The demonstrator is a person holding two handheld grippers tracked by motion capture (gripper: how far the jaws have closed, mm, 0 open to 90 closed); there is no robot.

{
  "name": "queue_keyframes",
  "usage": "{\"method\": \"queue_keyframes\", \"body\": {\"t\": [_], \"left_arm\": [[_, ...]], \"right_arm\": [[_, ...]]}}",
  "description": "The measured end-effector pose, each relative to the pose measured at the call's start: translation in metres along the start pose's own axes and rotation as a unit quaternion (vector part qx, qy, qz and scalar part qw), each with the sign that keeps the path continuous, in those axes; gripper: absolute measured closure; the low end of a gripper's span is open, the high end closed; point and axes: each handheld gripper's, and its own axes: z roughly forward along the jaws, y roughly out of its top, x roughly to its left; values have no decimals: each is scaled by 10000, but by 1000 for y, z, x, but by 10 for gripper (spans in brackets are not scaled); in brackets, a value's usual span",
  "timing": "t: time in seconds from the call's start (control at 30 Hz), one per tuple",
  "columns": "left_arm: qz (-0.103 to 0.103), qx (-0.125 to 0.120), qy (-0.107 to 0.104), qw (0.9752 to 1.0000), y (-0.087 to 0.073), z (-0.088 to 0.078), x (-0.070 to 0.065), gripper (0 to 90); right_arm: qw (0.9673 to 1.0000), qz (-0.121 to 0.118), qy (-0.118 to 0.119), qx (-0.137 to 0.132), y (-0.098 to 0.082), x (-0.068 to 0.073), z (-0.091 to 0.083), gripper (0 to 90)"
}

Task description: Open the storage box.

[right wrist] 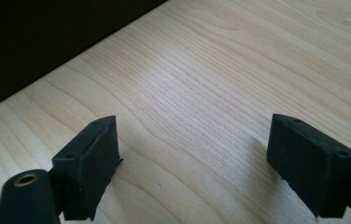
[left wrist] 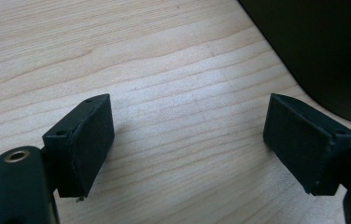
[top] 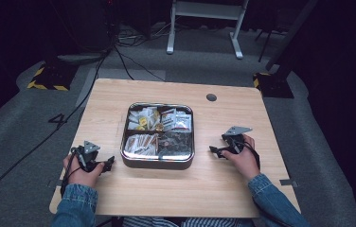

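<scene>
A square metal tin (top: 157, 162) with rounded corners stands in the middle of the wooden table (top: 223, 113). Its compartments hold several small packets and sachets (top: 140, 143). My left gripper (top: 111, 162) rests on the table just left of the tin, open, with bare wood between its black pads (left wrist: 89, 140). The tin's dark wall (left wrist: 332, 51) rises at the upper right of the left gripper view. My right gripper (top: 212, 150) sits right of the tin and points toward it, open, its pads (right wrist: 309, 163) wide apart over bare wood.
A dark round grommet (top: 211, 97) sits in the tabletop near the far edge. Beyond the table lie grey carpet, black cables (top: 129, 66) and a white stand's legs (top: 204, 28). A dark edge (right wrist: 47, 42) crosses the upper left of the right gripper view.
</scene>
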Motion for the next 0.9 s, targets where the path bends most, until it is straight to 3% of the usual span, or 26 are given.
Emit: {"method": "queue_keyframes", "body": {"t": [0.23,0.37,0.57,0.9], "left_arm": [[33,14,-58,10000,1,1,1,166],[36,10,-68,10000,1,1,1,166],[62,9,-75,10000,2,1,2,166],[78,30,-109,9999,2,2,2,166]], "right_arm": [[9999,85,-83,-6,-1,2,-1,187],[9999,98,-88,96,0,3,-4,246],[9994,233,239,32,0,-1,-9,304],[9969,262,462,-588,11,1,-31,356]]}}
